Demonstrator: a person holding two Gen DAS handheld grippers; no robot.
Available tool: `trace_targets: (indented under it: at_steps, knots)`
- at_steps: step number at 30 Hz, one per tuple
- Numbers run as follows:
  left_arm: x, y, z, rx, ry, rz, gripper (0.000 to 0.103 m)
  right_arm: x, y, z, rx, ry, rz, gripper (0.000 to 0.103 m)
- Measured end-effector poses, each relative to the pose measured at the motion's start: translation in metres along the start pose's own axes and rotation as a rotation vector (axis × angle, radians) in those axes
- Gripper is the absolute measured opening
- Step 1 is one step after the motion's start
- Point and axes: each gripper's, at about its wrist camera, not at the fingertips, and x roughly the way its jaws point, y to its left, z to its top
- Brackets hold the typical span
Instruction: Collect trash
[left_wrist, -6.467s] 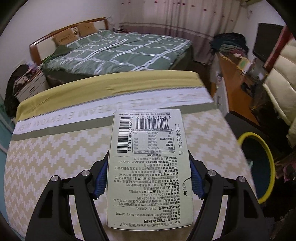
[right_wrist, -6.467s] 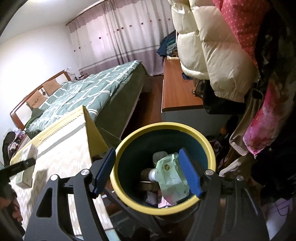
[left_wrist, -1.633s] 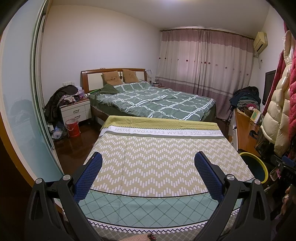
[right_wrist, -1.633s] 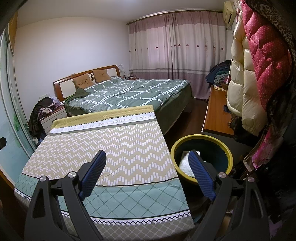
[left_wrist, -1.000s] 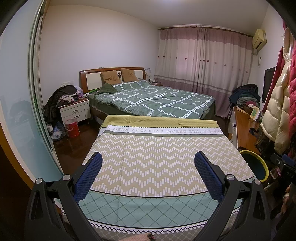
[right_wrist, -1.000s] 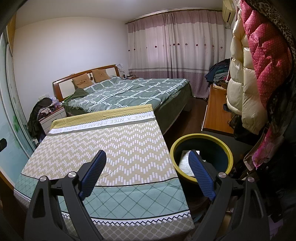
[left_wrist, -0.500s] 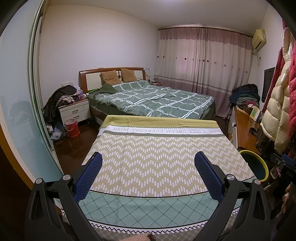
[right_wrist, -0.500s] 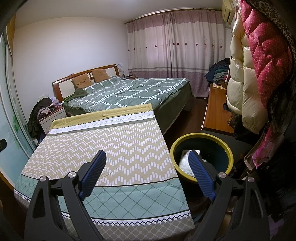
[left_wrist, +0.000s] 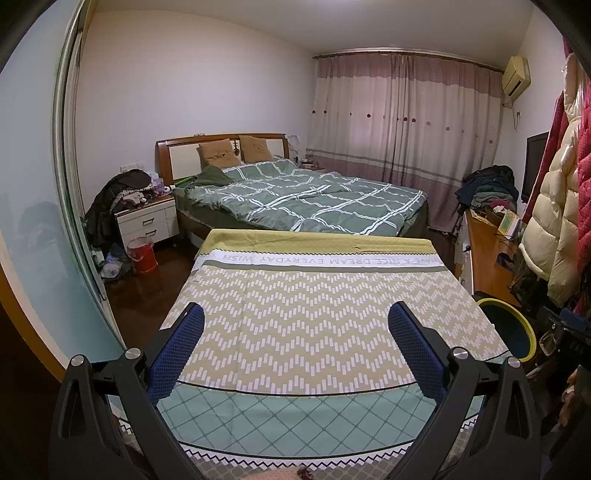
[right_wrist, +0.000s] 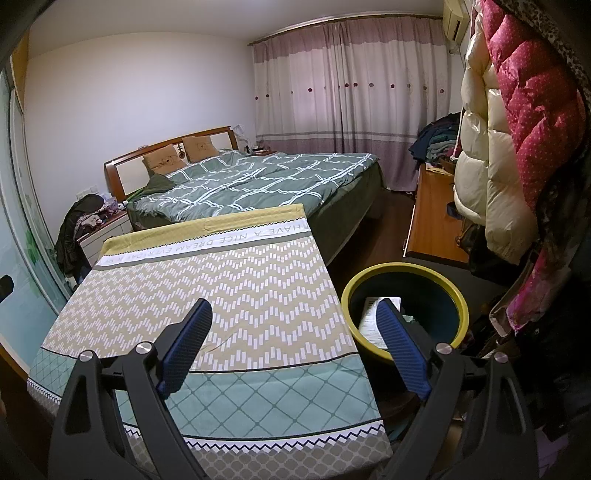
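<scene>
A yellow-rimmed dark bin (right_wrist: 452, 295) stands on the floor at the table's right edge; it also shows in the left wrist view (left_wrist: 526, 325). A pale printed carton (right_wrist: 373, 317) lies inside it. My left gripper (left_wrist: 295, 321) is open and empty, held above the near end of the table (left_wrist: 295, 280). My right gripper (right_wrist: 293, 317) is open and empty, above the table's near right corner, its right finger in front of the bin. The zigzag-patterned tablecloth (right_wrist: 221, 280) carries nothing.
A green checked bed (left_wrist: 306, 199) lies beyond the table. A white nightstand (left_wrist: 147, 221) and a red bucket (left_wrist: 142, 254) stand at the left. A wooden desk (right_wrist: 430, 221) and hanging jackets (right_wrist: 517, 129) crowd the right side behind the bin.
Earlier my left gripper held the carton over the table; now it is open and the carton lies in the bin. Both grippers have pulled back. Over the last second nothing has moved.
</scene>
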Motion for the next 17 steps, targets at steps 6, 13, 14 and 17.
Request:
trace_targets:
  at_steps: [6, 13, 14, 17]
  knots:
    - [0.012, -0.003, 0.002, 0.004, 0.020, -0.028, 0.098, 0.008, 0.003, 0.000, 0.005, 0.014, 0.002, 0.086]
    - [0.088, 0.004, 0.015, 0.000, 0.114, -0.003, 0.098, 0.063, 0.014, 0.024, -0.019, 0.064, 0.038, 0.094]
    - [0.106, 0.007, 0.016, 0.001, 0.133, 0.012, 0.098, 0.077, 0.019, 0.027, -0.025, 0.085, 0.052, 0.094]
    - [0.171, 0.016, 0.015, 0.009, 0.221, 0.057, 0.098, 0.131, 0.043, 0.031, -0.077, 0.165, 0.070, 0.095]
